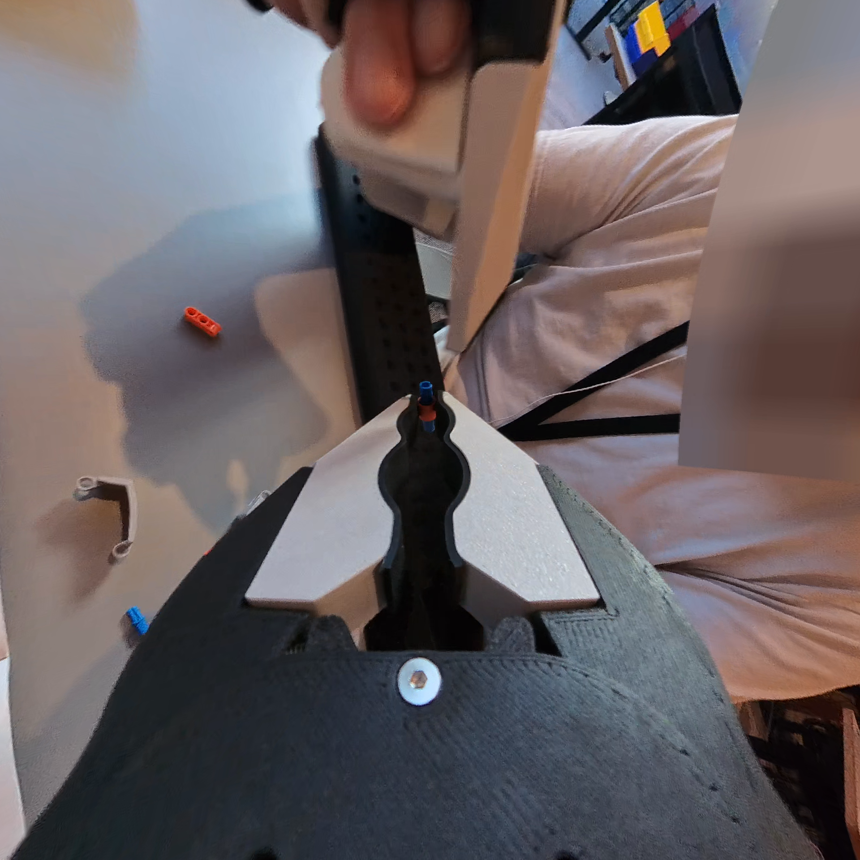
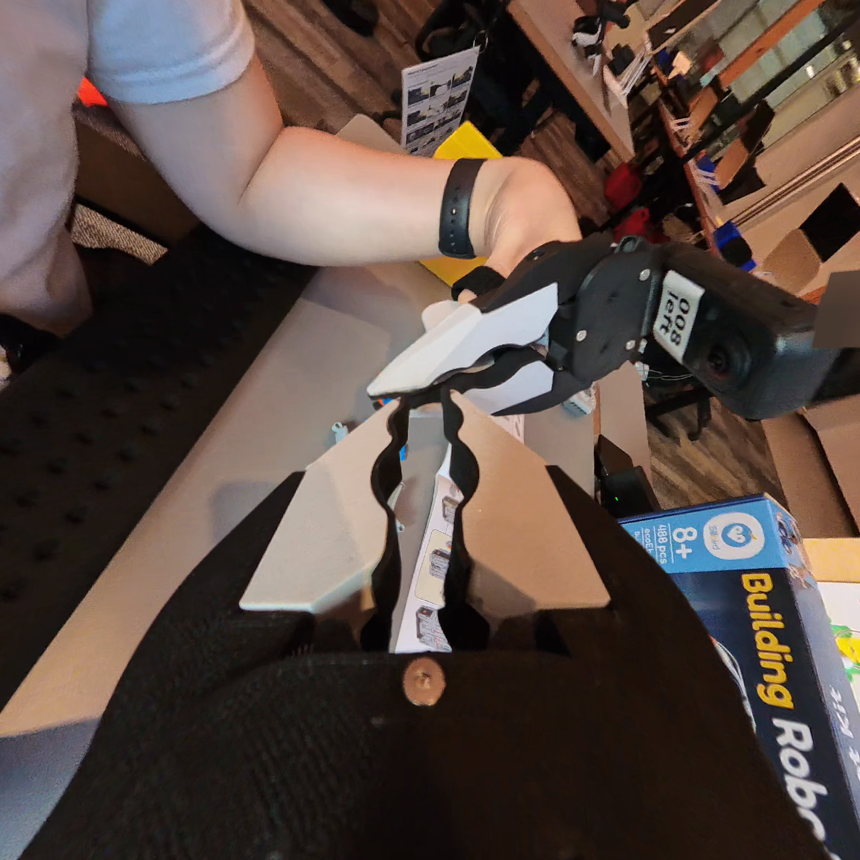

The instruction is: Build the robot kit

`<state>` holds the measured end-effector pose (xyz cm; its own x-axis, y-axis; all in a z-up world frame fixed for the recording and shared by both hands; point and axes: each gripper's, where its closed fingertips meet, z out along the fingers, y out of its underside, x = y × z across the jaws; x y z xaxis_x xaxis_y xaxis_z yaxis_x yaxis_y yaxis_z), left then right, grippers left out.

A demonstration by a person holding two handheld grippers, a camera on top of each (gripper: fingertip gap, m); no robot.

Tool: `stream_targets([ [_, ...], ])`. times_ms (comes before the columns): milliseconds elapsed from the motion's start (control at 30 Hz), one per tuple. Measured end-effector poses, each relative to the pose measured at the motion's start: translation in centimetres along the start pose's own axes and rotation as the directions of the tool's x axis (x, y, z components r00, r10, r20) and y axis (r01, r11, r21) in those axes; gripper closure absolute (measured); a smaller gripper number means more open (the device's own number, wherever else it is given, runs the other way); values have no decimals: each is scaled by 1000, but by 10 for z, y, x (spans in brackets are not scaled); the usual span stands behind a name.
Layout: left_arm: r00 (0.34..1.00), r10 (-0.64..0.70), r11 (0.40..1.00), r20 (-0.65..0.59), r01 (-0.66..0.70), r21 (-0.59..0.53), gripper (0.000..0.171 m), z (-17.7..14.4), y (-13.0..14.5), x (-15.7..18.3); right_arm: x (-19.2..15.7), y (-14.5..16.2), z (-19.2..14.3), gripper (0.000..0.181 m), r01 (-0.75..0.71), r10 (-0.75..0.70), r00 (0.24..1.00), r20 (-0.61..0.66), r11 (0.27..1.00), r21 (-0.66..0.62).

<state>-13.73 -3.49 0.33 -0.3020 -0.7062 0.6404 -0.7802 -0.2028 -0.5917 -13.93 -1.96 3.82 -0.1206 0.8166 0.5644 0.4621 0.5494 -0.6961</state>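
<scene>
The left claw (image 1: 426, 409) is pinched nearly closed on a small blue plastic pin with a red-orange collar (image 1: 426, 406), held upright at its very tips above the pale grey desk (image 1: 93, 139). The right claw (image 2: 421, 409) stands narrowly parted and empty, its tips just beside the left claw's. Holding well here means keeping the pin square and the pinch steady. On the desk to the left lie a red-orange three-hole beam (image 1: 202, 321), a grey curved panel piece (image 1: 114, 514) and a loose blue pin (image 1: 137, 620).
</scene>
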Motion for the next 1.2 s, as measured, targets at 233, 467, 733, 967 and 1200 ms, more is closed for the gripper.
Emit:
stream_targets([
  [233,998,2,1000,-63,0,30,166,-4,-3,6,-12,4,14,172,-39,33,992,121,998,46],
  [467,994,3,1000,-109,-2,13,167,0,-2,9,-18,4,16,177,-72,58,983,175,994,77],
  [733,969,146,863,202,-224,453,149,-83,-64,6,40,-4,-20,178,-76,104,984,-141,979,191],
  [967,567,355,383,743,-813,438,142,-121,-104,71,75,-44,-65,178,35,101,917,-385,943,330],
  [1200,514,427,435,744,-838,329,151,-83,-111,77,75,-54,-71,178,102,34,908,-417,949,298],
])
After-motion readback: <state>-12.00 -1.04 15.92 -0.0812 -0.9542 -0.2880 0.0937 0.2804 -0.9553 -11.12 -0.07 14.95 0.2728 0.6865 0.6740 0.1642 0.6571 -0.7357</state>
